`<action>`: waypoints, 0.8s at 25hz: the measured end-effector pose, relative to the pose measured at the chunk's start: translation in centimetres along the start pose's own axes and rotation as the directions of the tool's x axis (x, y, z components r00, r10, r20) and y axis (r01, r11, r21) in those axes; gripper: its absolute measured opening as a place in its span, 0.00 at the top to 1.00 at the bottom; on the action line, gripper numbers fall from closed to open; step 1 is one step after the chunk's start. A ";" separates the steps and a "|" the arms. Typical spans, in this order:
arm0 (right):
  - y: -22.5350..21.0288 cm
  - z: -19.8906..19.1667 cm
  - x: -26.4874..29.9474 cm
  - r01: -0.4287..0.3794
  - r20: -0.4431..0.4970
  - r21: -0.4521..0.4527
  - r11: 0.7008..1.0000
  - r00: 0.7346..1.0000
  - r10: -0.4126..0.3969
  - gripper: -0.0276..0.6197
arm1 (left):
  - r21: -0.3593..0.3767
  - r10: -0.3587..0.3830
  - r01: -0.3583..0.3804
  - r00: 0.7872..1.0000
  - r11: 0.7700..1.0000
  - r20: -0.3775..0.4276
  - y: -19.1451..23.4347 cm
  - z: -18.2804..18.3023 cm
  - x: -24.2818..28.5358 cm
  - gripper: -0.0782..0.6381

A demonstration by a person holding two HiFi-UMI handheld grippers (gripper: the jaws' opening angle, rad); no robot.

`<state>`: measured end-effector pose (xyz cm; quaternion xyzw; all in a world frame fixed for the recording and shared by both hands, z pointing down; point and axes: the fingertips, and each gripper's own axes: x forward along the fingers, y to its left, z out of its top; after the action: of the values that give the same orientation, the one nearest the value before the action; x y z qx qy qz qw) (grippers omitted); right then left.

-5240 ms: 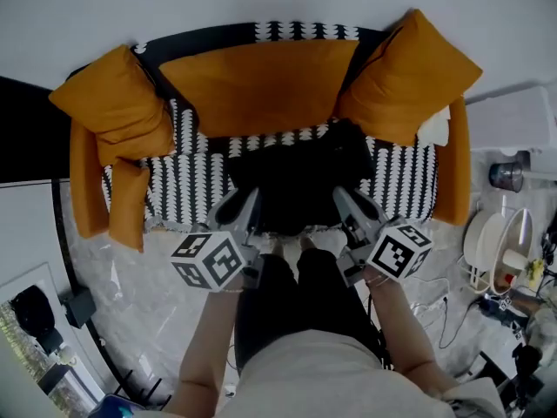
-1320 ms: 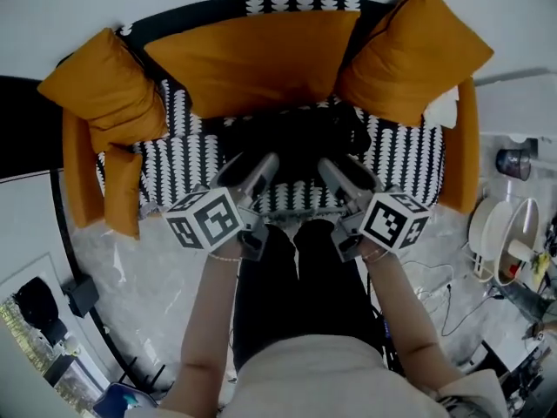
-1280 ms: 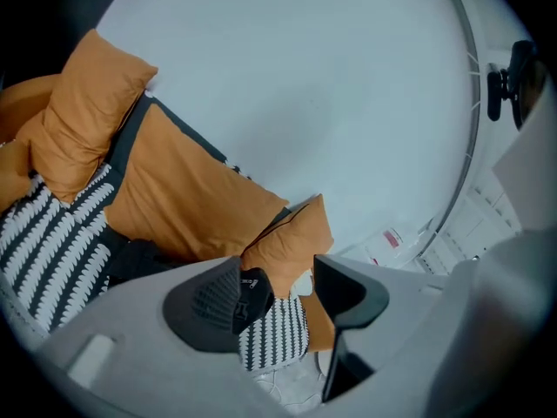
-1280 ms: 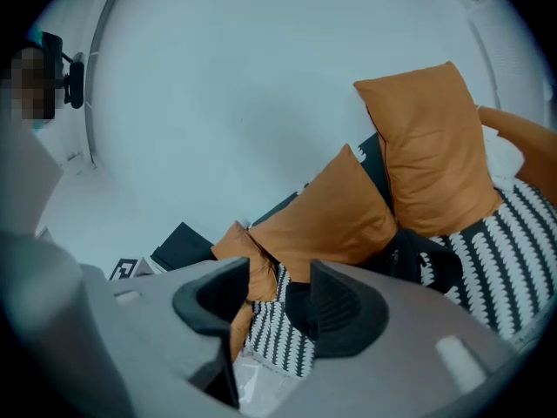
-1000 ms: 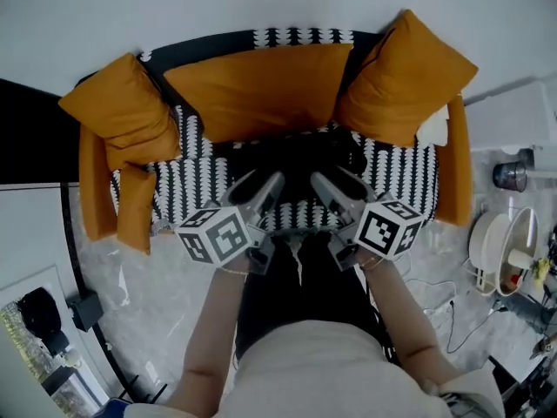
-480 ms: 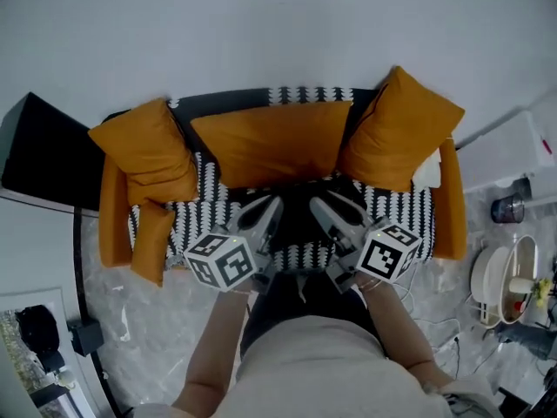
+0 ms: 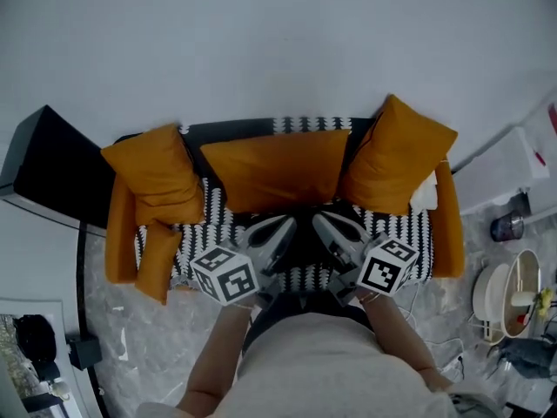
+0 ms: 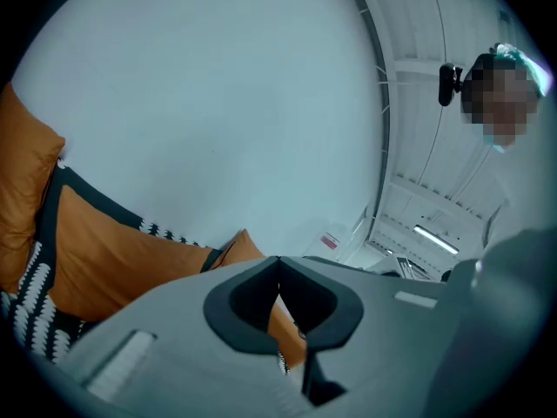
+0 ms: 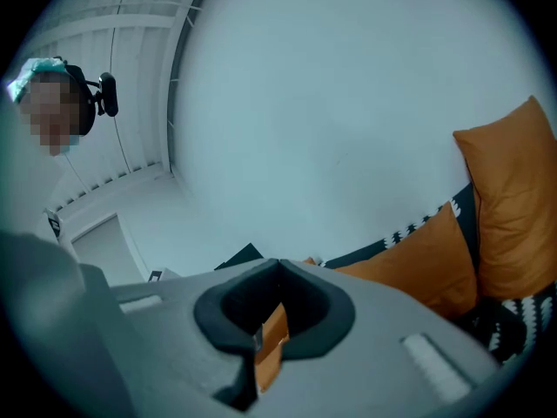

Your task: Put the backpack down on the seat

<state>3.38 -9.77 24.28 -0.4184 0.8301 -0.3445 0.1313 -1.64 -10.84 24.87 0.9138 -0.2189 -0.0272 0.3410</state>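
The black backpack point(image 7: 304, 233) lies in the middle of the sofa seat point(image 7: 219, 226), on the black-and-white patterned cover just in front of the long orange back cushion point(image 7: 274, 171). From the head view I only catch a dark strip of it, because both claws sit over its near side. Neither claw has hold of it. The left claw point(image 7: 285, 225) has just clenched shut, and in its own view the dark pads point(image 8: 261, 296) meet at the tip with nothing between them. The right claw point(image 7: 325, 224) has just clenched the same way, its pads point(image 9: 300, 307) together and empty. Both are held up roughly level and point over the sofa's back at the plain white wall point(image 7: 261, 50); the bag itself doesn't show in either claw view. The marker cubes point(image 7: 224, 274) ride just behind the claws, above my forearms. A plump orange cushion point(image 7: 153, 174) is propped at the left end of the sofa and another point(image 7: 400, 155) at the right end. A black cabinet point(image 7: 48, 168) stands against the wall to the left, and a white fan point(image 7: 512, 287) sits on the marbled floor point(image 7: 130, 329) to the right.
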 end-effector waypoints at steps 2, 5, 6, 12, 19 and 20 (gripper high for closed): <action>0.5 0.1 0.0 -0.020 -0.003 0.005 1.000 1.000 0.020 0.95 | 0.005 -0.021 0.021 1.000 1.000 0.004 -0.5 0.1 0.0 0.88; 1.0 -0.4 0.1 -0.028 -0.035 -0.027 0.999 0.999 0.027 0.95 | 0.002 -0.018 0.018 1.000 1.000 0.002 -0.6 0.0 0.0 0.88; 1.0 -0.7 0.1 -0.025 -0.045 -0.041 0.999 0.999 0.023 0.95 | 0.000 -0.011 0.011 1.000 1.000 -0.002 -0.5 -0.1 0.0 0.88; 1.2 -1.3 -0.4 -0.023 -0.047 -0.047 0.999 0.999 0.021 0.95 | -0.001 0.026 -0.026 0.999 1.000 -0.031 -0.1 -1.1 -0.3 0.88; 1.4 -2.1 -0.6 -0.047 -0.069 -0.034 0.998 0.997 0.045 0.95 | -0.016 0.039 -0.040 0.998 0.999 -0.056 -0.3 -2.7 -0.7 0.88; 1.5 -2.3 -0.7 -0.051 -0.069 -0.029 0.998 0.996 0.049 0.95 | -0.024 0.043 -0.045 0.997 0.999 -0.057 -0.3 -3.0 -0.8 0.88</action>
<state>1.76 -7.59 24.86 -0.3874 0.8494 -0.3425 0.1052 -1.66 -8.49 26.89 0.9048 -0.2289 0.0032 0.3592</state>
